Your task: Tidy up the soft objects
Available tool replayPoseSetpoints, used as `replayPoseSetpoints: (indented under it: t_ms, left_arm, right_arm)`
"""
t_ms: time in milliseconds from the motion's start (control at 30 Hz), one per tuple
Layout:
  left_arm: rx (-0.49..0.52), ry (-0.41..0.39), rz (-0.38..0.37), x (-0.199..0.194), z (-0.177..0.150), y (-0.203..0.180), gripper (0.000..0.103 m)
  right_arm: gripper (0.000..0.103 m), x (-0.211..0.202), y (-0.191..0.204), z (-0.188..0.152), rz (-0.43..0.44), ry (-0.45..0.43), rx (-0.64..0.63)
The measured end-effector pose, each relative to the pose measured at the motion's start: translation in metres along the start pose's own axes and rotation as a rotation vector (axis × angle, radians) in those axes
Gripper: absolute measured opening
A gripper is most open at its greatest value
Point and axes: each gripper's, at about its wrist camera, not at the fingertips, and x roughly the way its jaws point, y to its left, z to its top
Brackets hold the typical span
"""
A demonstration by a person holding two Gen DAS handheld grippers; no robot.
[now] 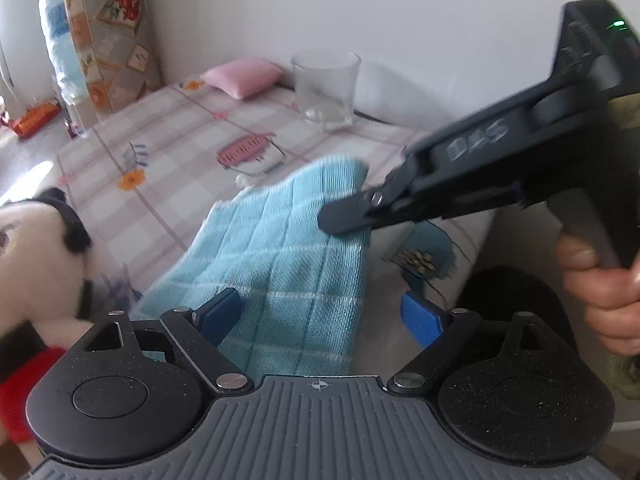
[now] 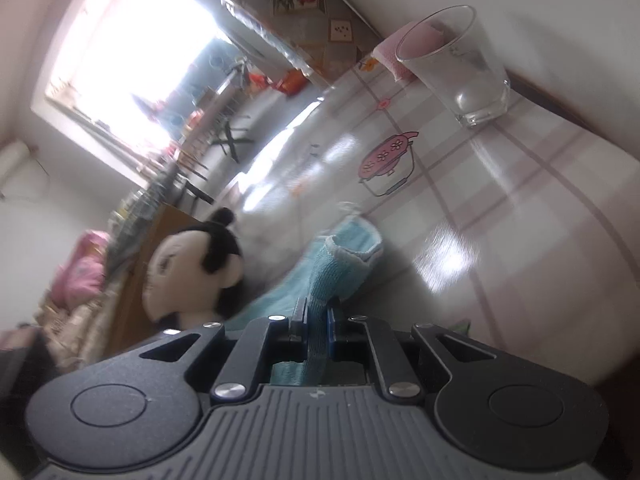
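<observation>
A teal checked cloth [image 1: 288, 248] lies on the table, one edge lifted. In the left wrist view my right gripper [image 1: 340, 218] comes in from the right and is shut on that raised edge. Its own view shows the teal cloth [image 2: 340, 268] pinched between the closed jaws of the right gripper [image 2: 318, 320]. My left gripper [image 1: 320, 316] hangs over the near part of the cloth with its blue pads [image 1: 422, 320] wide apart, open and not pressing on it. A black-and-white plush toy [image 1: 36, 264] in red sits at the left, also seen as the plush toy [image 2: 192, 264].
A clear glass [image 1: 326, 88] stands at the back of the table [image 1: 168, 152] near the wall, with a small pink cushion [image 1: 240, 76] to its left. A rolled patterned mat [image 1: 112, 36] leans in the corner. A hand [image 1: 600, 292] holds the right gripper's handle.
</observation>
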Motion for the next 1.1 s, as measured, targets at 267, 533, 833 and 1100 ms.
replayPoseSetpoints:
  t_ms: [267, 533, 833, 1100]
  left_arm:
    - [-0.045, -0.019, -0.053, -0.012, -0.012, -0.005, 0.044]
    - [-0.128, 0.013, -0.172, -0.019, -0.008, 0.014, 0.015]
    - [-0.463, 0.1, -0.351, 0.01, -0.001, 0.082, 0.014]
    - [-0.558, 0.082, -0.318, 0.015, 0.002, 0.109, 0.014]
  right_arm:
    - [0.009, -0.041, 0.011, -0.022, 0.069, -0.051, 0.041]
    - [0.009, -0.038, 0.022, -0.015, 0.089, -0.069, 0.035]
    - [0.011, 0.01, 0.012, 0.006, 0.117, -0.037, 0.089]
    - [0.011, 0.049, 0.009, 0.022, 0.133, -0.001, 0.1]
